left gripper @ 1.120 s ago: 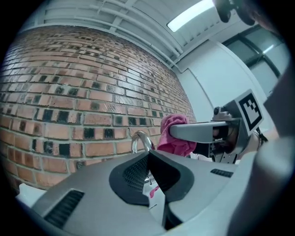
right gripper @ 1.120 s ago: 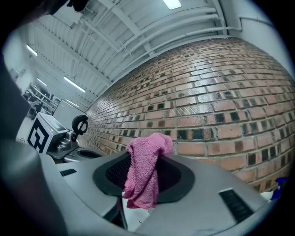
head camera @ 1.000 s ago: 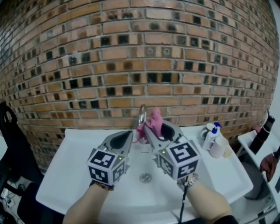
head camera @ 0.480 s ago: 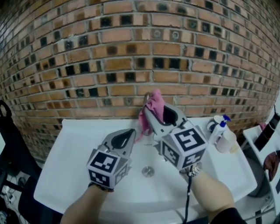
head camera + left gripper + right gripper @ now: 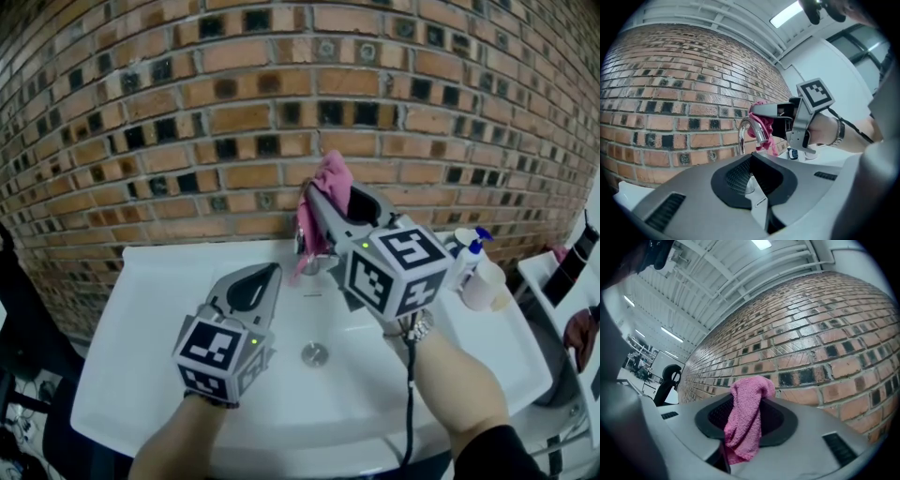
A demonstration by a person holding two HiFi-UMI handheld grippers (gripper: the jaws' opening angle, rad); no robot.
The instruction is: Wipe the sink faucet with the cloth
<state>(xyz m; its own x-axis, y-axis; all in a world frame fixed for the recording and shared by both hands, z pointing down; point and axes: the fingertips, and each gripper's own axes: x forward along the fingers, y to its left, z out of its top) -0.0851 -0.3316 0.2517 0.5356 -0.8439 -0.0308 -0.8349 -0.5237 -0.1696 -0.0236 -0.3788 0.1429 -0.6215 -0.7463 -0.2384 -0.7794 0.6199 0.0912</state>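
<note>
a: where was the cloth (image 5: 745, 427)?
b: pinched in the fingers of the right gripper (image 5: 317, 202), up against the faucet (image 5: 743, 131) spout. its long axis hung downward toward the sink (image 5: 141, 309).
a: and the left gripper (image 5: 269, 274)?
b: fingers closed together on nothing, aimed level at the faucet.

Left gripper (image 5: 272, 272) closed and level; right gripper (image 5: 321, 202), tilted up, grips cloth (image 5: 333, 178).

Looks like a wash corner of a workshop hall: white sink (image 5: 141, 309) against brick wall (image 5: 187, 141), spray bottle (image 5: 466, 267), strip lights (image 5: 787, 14) overhead.
</note>
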